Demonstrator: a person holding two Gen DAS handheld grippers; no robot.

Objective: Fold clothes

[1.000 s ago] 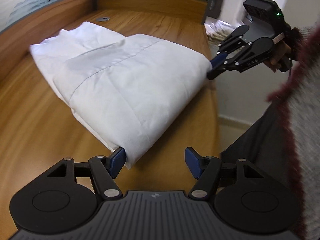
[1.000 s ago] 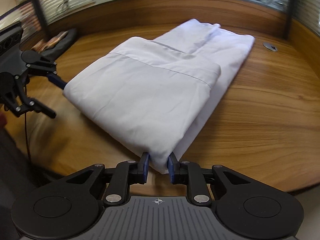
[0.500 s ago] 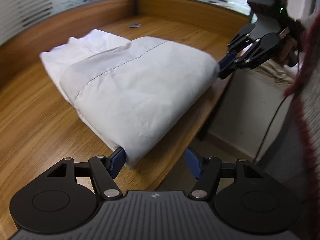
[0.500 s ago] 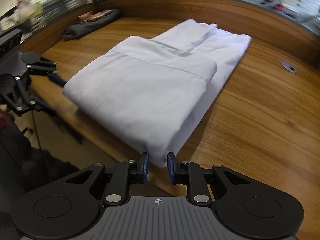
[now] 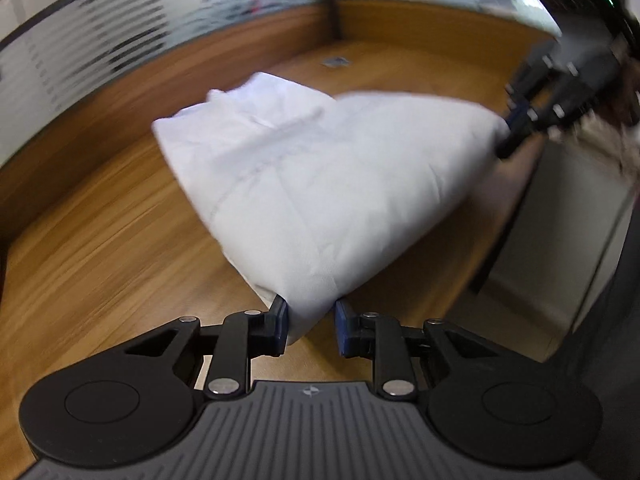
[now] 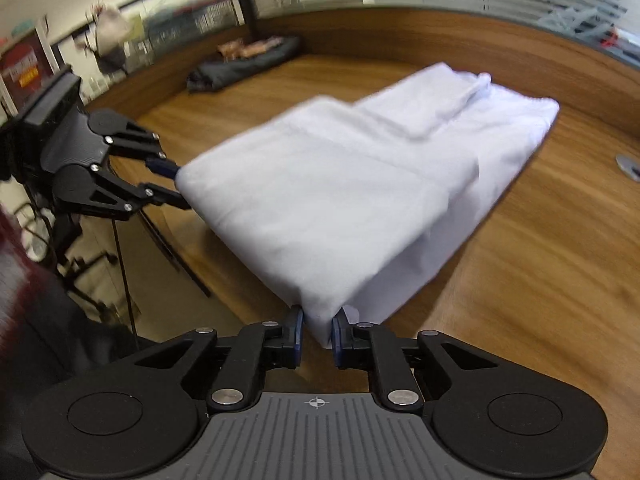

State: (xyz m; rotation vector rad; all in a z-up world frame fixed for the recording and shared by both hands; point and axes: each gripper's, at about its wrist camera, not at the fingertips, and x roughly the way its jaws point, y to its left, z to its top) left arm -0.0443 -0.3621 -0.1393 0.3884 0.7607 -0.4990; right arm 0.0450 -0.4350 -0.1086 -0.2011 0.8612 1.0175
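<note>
A folded white garment [image 5: 320, 184] lies on the wooden table [image 5: 100, 260], its near edge raised off the wood. My left gripper [image 5: 310, 326] has one near corner between its blue pads, and its jaws are closing on the cloth. My right gripper [image 6: 317, 332] pinches the other near corner of the garment [image 6: 360, 184], its jaws also closing. In the left wrist view the right gripper [image 5: 508, 132] shows blurred at the far right corner. In the right wrist view the left gripper [image 6: 176, 184] grips its corner at the left.
A dark bundle [image 6: 244, 64] lies at the far end of the table [image 6: 540, 280]. A round metal grommet [image 6: 628, 162] is set in the wood beyond the garment. The table's edge runs just under both grippers. A chair base and cables [image 6: 92, 264] are on the floor.
The left jaws, wide apart before, have closed onto the garment's near corner. Both grippers have raised the near edge, and both views have swung round.
</note>
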